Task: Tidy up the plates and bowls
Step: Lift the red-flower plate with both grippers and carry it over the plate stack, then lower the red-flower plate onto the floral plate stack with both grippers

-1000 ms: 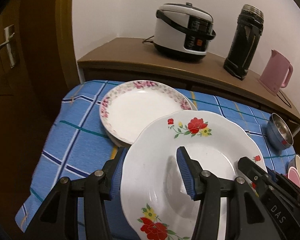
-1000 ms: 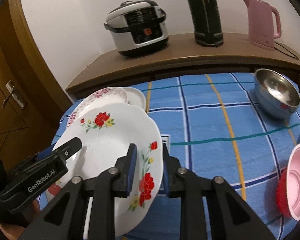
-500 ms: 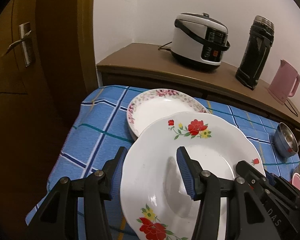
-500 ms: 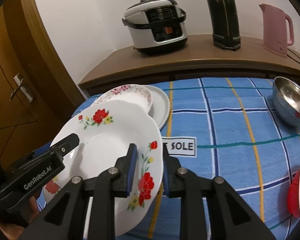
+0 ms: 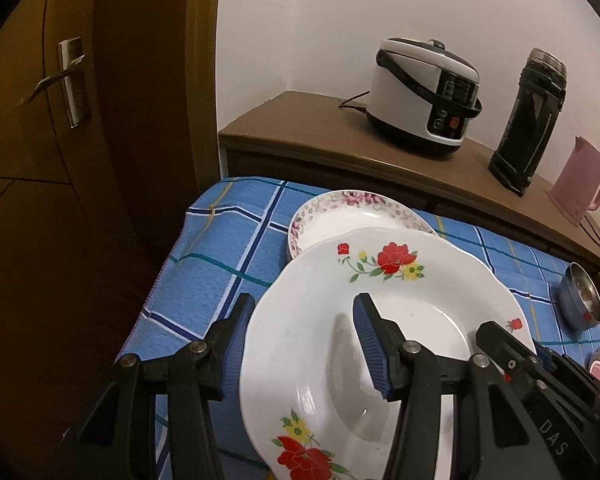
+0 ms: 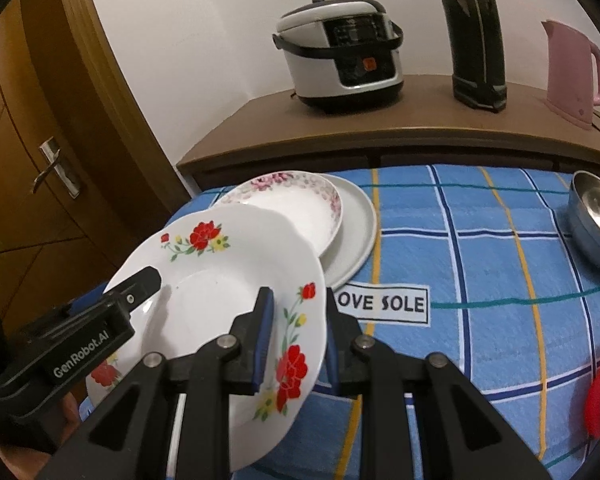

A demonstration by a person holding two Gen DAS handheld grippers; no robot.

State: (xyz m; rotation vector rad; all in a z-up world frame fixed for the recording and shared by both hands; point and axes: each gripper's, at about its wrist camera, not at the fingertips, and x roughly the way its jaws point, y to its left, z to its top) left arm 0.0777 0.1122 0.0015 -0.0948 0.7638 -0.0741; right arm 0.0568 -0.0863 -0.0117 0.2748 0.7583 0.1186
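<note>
Right wrist: white scalloped plate (image 6: 220, 280), red flower sprays.

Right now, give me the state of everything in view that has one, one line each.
red-flower plate: lifted, tilted, gripped at both rims.
left gripper: shut on plate rim.
right gripper: shut on plate rim.
pink-flower plate: stacked on plain plate.
rice cooker: lid closed.
door: closed.

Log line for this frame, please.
phase: carry | held: red-flower plate | right gripper: clamped on rim | left gripper: astride opposite rim | ahead: pink-flower plate
</note>
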